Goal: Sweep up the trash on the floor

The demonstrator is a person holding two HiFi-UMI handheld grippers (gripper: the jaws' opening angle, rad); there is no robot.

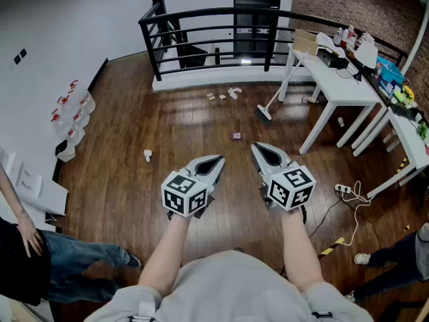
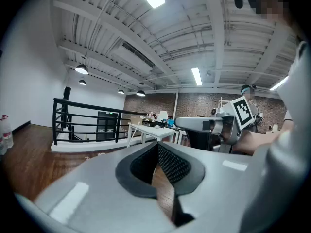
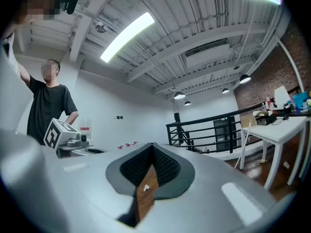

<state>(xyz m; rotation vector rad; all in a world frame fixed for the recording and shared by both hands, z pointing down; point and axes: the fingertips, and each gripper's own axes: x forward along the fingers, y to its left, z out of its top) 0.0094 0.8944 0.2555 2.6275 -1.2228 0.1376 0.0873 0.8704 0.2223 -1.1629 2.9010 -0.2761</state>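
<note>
Head view: trash (image 1: 236, 135), perhaps wrapper, near right hand-held gripper (image 1: 257, 147) tip.

Grey shirt (image 1: 234, 282), left gripper (image 1: 220, 159), right gripper (image 1: 255, 147)

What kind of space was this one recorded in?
Probably a loft-style office or workshop: a wood floor, an exposed brick wall, white desks cluttered with supplies, and a black railing at the far end.
</note>
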